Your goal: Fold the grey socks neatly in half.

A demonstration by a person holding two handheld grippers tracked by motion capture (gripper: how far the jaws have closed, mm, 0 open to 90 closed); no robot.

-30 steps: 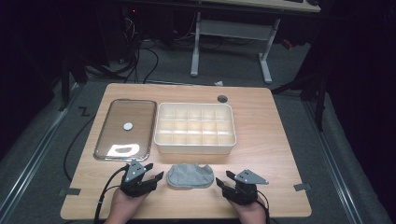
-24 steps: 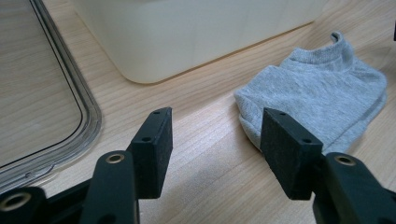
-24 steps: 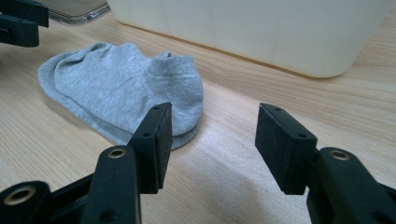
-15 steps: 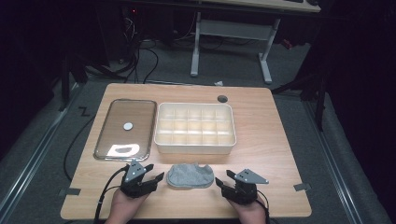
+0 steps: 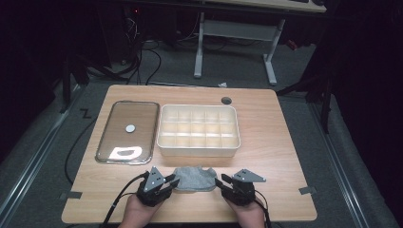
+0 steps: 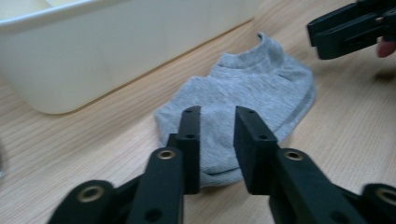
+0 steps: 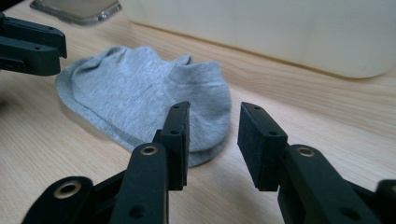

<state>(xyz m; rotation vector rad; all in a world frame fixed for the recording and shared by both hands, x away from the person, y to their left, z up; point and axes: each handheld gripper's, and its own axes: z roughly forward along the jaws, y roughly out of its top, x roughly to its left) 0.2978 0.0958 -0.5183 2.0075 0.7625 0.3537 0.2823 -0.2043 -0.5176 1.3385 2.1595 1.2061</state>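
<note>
A small grey sock (image 5: 192,179) lies flat on the wooden table near its front edge, just in front of the white box. My left gripper (image 5: 173,183) is at the sock's left end, my right gripper (image 5: 221,181) at its right end. In the left gripper view the sock (image 6: 252,88) lies under and beyond the left gripper (image 6: 217,113), whose jaws stand a little apart, open. In the right gripper view the right gripper (image 7: 212,111) is open too, with the sock's (image 7: 140,88) edge just behind its left jaw. Neither gripper holds anything.
A white compartment box (image 5: 198,145) stands mid-table right behind the sock. To its left lies a clear rectangular lid (image 5: 127,132) with a white knob. A dark round hole (image 5: 226,100) is near the far edge. Bare wood spreads to the right.
</note>
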